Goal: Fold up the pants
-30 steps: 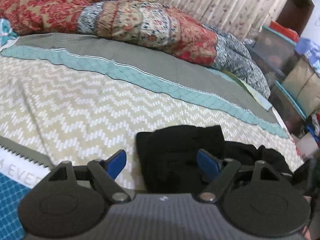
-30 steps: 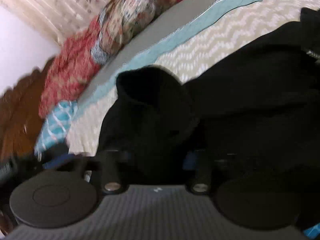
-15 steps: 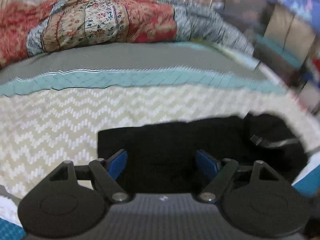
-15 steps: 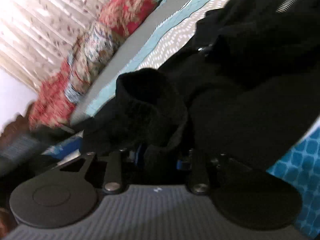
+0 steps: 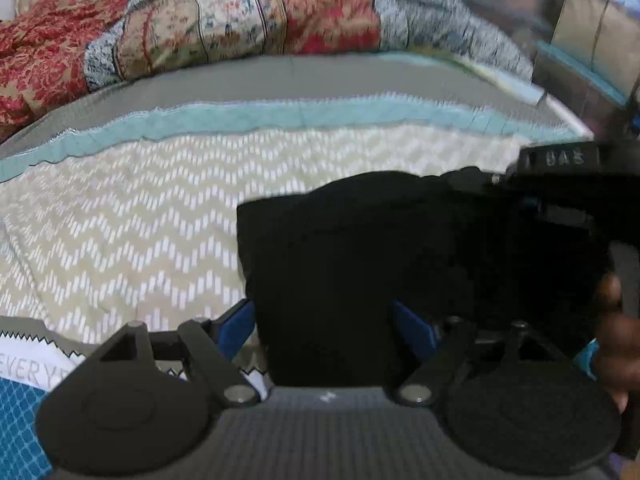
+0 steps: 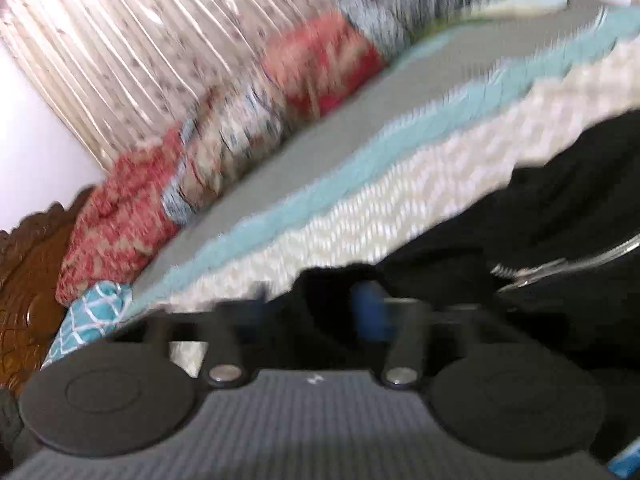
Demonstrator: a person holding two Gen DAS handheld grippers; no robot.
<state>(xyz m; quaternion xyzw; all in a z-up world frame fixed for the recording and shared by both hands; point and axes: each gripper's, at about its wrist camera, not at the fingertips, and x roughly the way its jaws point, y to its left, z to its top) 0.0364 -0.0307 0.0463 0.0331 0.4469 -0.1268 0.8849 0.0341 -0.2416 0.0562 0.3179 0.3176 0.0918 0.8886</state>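
Left gripper (image 5: 324, 326) gaping around folded black cloth pants (image 5: 360, 264) lower-centre, right gripper (image 6: 320, 312) pinched shut on them, risking fold collapse through slippage.

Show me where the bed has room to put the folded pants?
The zigzag bedspread lies bare left of the black pants, up to the teal stripe. The grey band below the rolled quilt is bare too. The right side is crowded.

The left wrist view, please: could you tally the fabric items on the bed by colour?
Black: 1, the pants
Red and floral patchwork: 1, the quilt
Cream zigzag with teal and grey bands: 1, the bedspread
Total: 3
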